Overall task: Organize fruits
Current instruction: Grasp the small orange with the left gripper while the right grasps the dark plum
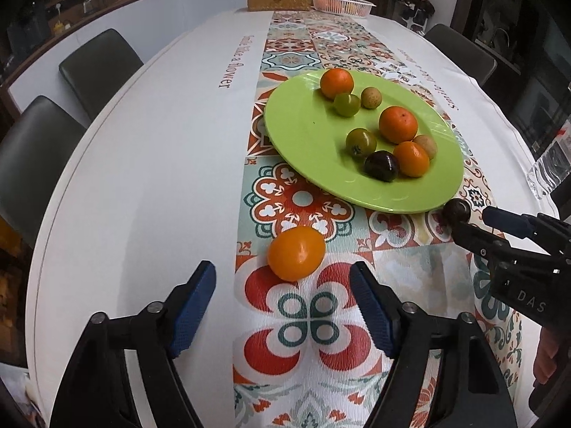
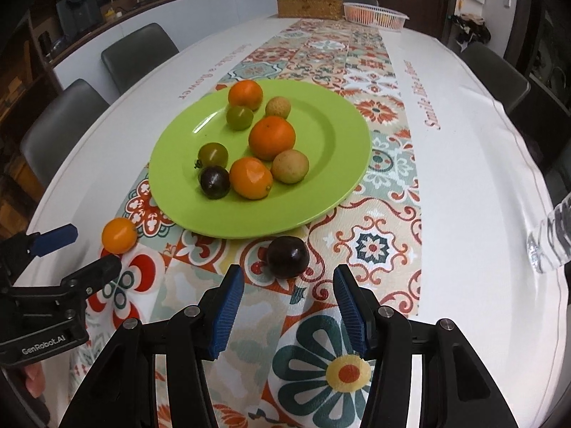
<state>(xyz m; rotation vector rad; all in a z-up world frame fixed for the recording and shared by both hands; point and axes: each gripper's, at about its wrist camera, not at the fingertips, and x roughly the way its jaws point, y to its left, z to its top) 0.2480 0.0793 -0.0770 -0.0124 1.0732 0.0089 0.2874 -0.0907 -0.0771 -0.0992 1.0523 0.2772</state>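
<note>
A green plate (image 1: 307, 132) (image 2: 339, 142) on the patterned runner holds several fruits: oranges, green tomatoes, tan fruits and a dark plum. An orange tomato (image 1: 296, 254) (image 2: 119, 235) lies on the cloth just ahead of my left gripper (image 1: 283, 283), which is open and empty. A dark plum (image 2: 287, 256) (image 1: 457, 210) lies on the cloth by the plate's near rim, just ahead of my right gripper (image 2: 289, 287), which is open and empty. Each gripper also shows in the other's view, the left one (image 2: 85, 249) and the right one (image 1: 471, 219).
A woven box (image 1: 278, 0) (image 2: 309, 7) and a white mesh basket (image 1: 342, 4) (image 2: 374, 14) stand at the table's far end. A clear glass object (image 1: 546, 171) (image 2: 551, 239) is at the right edge. Dark chairs (image 1: 100, 67) line both sides.
</note>
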